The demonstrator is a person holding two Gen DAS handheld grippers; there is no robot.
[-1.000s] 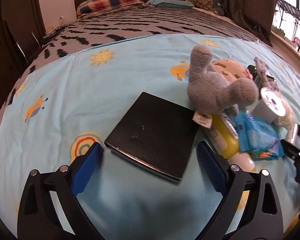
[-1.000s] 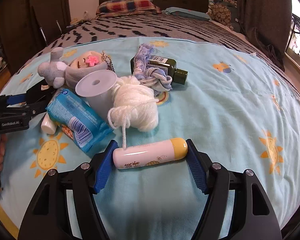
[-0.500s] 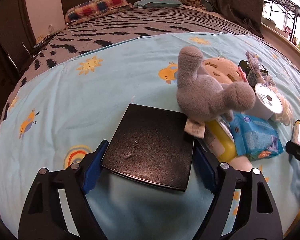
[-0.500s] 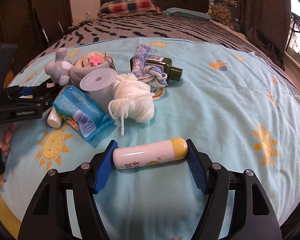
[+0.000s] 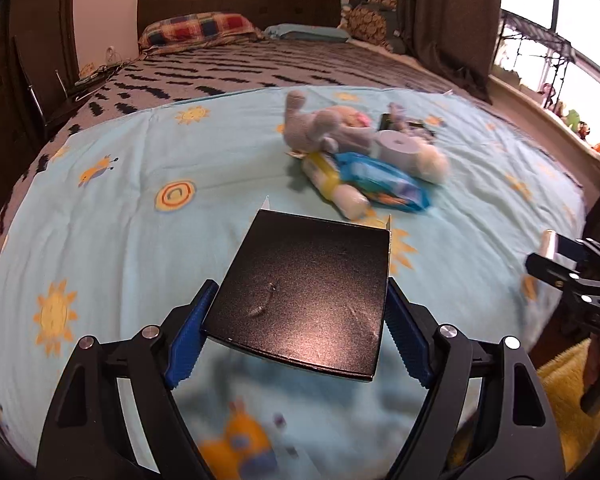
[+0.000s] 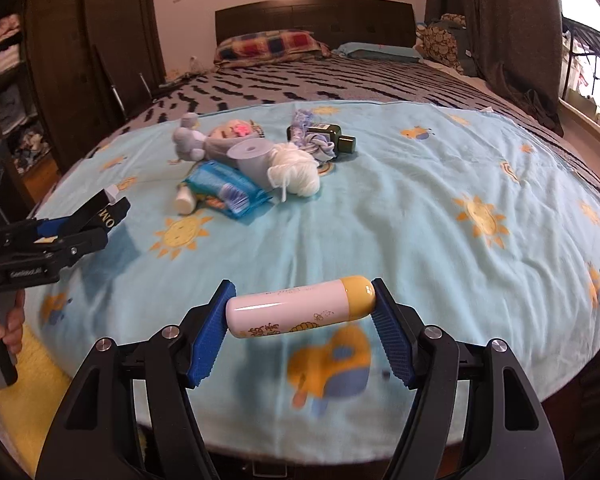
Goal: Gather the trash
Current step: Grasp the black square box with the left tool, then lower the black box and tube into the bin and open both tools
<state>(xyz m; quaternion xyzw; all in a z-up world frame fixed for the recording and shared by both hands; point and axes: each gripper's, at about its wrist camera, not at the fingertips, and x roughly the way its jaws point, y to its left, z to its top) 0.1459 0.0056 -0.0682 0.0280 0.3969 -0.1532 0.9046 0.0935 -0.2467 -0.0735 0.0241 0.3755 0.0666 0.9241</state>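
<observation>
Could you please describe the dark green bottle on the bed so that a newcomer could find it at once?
On the light blue sun-print blanket, find the pile of odds and ends. The dark green bottle lies on its side at the pile's far edge, behind the white yarn ball; nothing else there is dark green.

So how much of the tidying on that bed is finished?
Nothing looks binned yet; no bin shows. In hand: the left gripper clamps a flat black box, the right gripper a white tube with a yellow cap. Left on the blanket: blue packet, paper roll, yarn, green bottle, plush toy.
</observation>
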